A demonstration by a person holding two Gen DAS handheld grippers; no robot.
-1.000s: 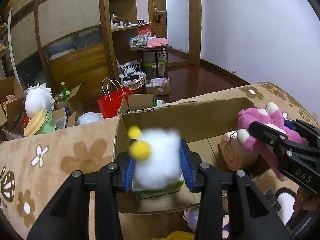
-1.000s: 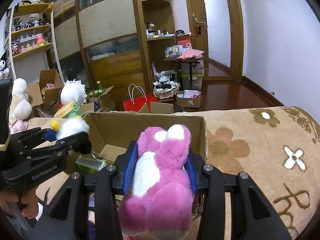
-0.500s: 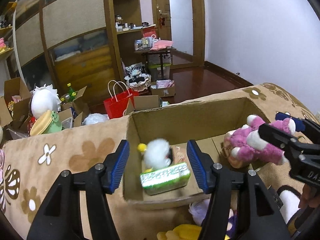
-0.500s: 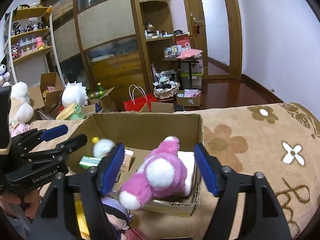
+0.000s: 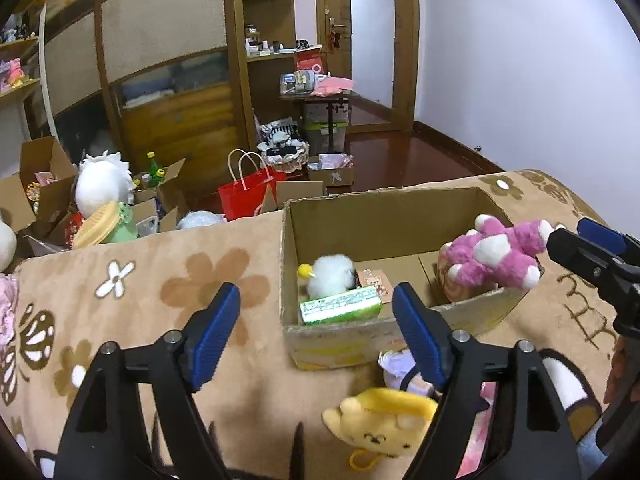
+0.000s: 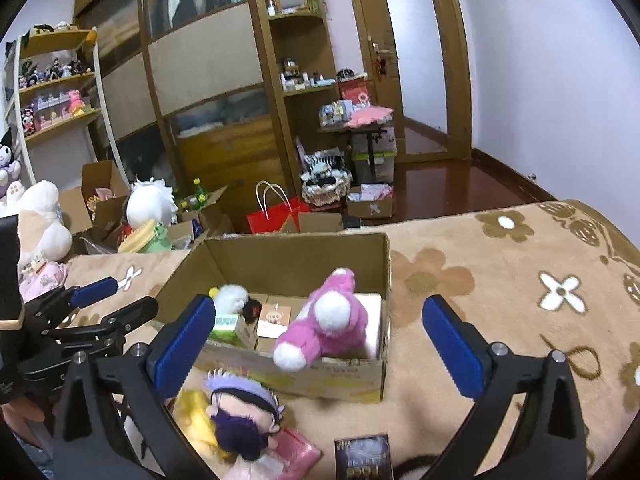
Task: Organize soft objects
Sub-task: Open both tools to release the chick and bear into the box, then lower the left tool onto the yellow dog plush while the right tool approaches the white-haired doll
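Spread over the bed, a tan flower-patterned blanket (image 5: 140, 292) carries the open brown cardboard box (image 5: 384, 216) already holding the fluffy pink-and-white plush (image 5: 496, 256) and small white pom-pom chick (image 5: 332, 270), so both wide-open empty claws, left gripper (image 5: 316, 332) and right gripper (image 6: 320, 340), should next drop squarely over the yellow plush (image 5: 380, 424) and purple-haired doll (image 6: 240, 412) just in front of that box.

Dim indoor light, fisheye-warped edges

Home bedroom: wardrobe (image 6: 208, 80), blanket (image 6: 500, 280)
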